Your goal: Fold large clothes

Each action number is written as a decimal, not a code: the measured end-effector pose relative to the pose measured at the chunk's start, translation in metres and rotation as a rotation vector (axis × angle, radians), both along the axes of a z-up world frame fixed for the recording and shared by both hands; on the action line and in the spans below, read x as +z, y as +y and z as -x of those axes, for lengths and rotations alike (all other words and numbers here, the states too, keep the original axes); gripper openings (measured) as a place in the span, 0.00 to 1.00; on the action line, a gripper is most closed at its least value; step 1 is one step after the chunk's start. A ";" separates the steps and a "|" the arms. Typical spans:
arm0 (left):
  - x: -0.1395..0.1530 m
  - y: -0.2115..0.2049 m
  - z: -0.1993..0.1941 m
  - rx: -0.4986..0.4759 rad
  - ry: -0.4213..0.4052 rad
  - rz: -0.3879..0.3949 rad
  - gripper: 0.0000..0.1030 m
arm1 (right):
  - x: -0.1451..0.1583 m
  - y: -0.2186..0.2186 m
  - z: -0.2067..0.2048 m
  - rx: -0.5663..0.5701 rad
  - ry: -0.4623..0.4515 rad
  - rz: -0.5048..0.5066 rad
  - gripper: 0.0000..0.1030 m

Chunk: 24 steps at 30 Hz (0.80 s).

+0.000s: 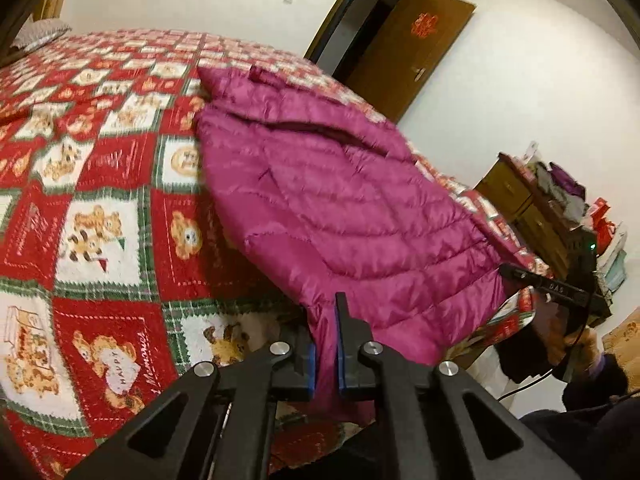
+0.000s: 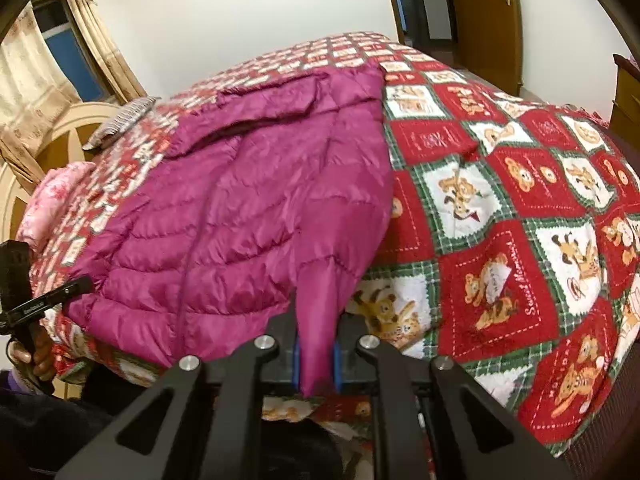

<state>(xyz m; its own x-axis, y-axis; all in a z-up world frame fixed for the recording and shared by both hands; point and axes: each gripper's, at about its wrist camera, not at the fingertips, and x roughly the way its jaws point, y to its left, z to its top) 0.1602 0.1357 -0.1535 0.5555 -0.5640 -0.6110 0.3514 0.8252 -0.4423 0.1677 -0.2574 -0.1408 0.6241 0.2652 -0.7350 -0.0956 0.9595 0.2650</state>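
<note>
Left wrist view
Left gripper [image 1: 325, 344]: nearest the lens, at 6 o'clock; its blue pads are clamped on a pinch of the jacket's hem, no gap beyond the fabric.
Jacket [image 1: 332, 200]: magenta quilted puffer, spread from the pinch up toward 12 o'clock across the bed [image 1: 100, 216].
Right gripper [image 1: 505, 271]: at 3 o'clock, biting the hem's other corner; a hand [image 1: 568, 344] grips its handle below.

Right wrist view
Right gripper [image 2: 316, 354]: at 6 o'clock, pads closed on a bunched fold of hem.
Jacket [image 2: 240, 200]: runs from 6 toward 11 o'clock over the teddy-bear quilt.
Left gripper [image 2: 86, 282]: at 9 o'clock on the far hem corner, fingers [image 2: 42, 354] wrapped round its handle.

Handling
Feel: likely light, puffy and soft — the shiny shell looks slippery, so thin pinches may creep out.
Hold: the two hem corners, as taken, suit a bottom-to-collar fold.
Pose: both tools angle downward along the bed's near edge, side by side, the hem slung between them — not taut.
</note>
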 end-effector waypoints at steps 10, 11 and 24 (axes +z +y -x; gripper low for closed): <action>0.040 0.018 0.041 -0.008 -0.128 0.061 0.05 | 0.029 0.000 0.033 -0.001 -0.050 -0.031 0.13; 0.045 0.021 0.048 -0.011 -0.146 0.072 0.05 | 0.033 -0.001 0.037 -0.002 -0.055 -0.036 0.13; 0.091 0.032 0.090 -0.067 -0.230 0.147 0.05 | 0.079 -0.008 0.080 -0.004 -0.136 -0.095 0.13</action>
